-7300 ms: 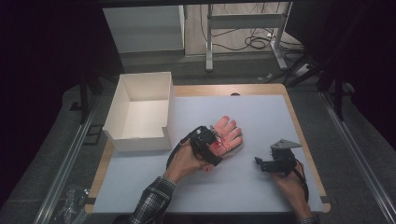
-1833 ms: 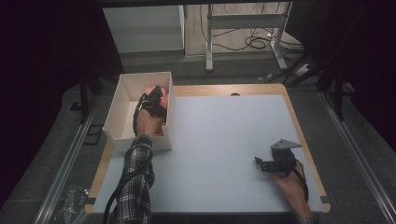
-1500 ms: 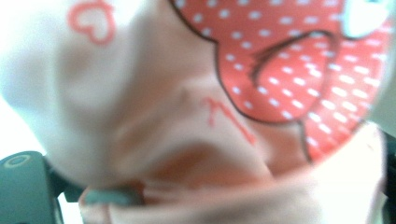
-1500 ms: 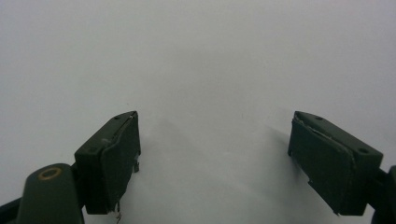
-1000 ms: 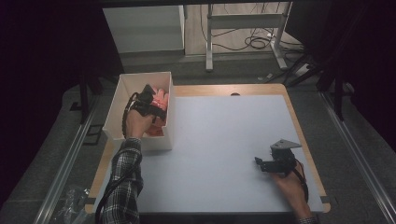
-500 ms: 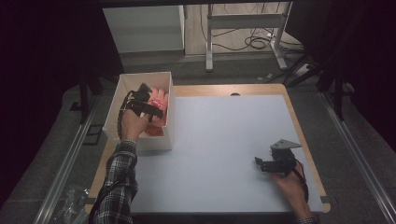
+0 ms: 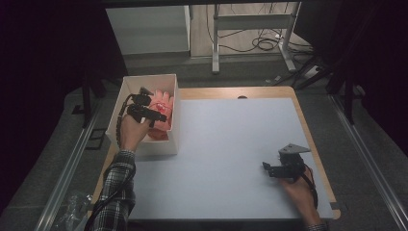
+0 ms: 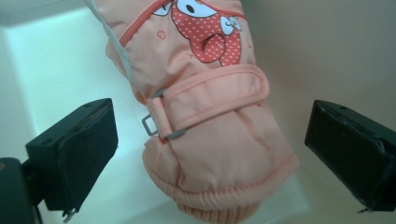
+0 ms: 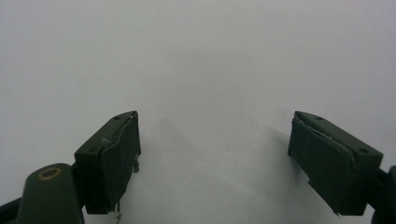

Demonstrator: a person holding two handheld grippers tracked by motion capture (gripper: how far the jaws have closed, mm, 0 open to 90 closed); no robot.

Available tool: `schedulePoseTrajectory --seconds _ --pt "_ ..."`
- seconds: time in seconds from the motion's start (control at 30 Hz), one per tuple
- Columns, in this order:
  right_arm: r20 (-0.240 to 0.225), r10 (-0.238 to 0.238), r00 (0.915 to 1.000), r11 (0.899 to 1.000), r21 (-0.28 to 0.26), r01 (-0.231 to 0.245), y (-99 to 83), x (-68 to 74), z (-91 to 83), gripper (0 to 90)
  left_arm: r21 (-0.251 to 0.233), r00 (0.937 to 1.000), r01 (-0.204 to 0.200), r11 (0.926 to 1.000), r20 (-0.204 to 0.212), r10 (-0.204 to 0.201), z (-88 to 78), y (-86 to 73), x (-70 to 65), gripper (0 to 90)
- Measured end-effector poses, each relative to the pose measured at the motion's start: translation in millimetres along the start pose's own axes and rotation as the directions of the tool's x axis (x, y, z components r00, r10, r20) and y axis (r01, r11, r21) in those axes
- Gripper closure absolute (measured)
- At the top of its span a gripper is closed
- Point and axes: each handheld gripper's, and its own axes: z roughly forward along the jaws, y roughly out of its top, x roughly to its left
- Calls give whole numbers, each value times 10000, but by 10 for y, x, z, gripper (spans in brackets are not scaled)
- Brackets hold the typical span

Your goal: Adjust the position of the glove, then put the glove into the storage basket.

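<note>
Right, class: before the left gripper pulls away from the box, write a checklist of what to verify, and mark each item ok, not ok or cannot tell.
1. Glove lies inside the white box: ok.
2. Left gripper jaws stand wide, clear of the glove: ok.
3. Nothing snagged on the glove's strap: ok.
4. Glove fully below the box rim: cannot tell.
5. Right gripper open, nothing between its jaws: ok.
6. Right gripper rests on the white mat, apart from the box: ok.

Left tongs (image 7: 156, 115) over pink glove (image 7: 161, 103) in white box (image 7: 144, 82).
</note>
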Motion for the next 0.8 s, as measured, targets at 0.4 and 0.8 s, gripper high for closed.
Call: schedulePoseTrajectory --seconds 0.4,0.8 --pt "-1 11 10000 10000 -4 -11 0 1 0 171 -829 9989 -263 9962 367 294 -199 -132 -46 30" --pt "9 -1 10000 10000 0 1 -1 1 0 171 -1487 9928 -813 9855 748 931 -328 -285 -133 30"
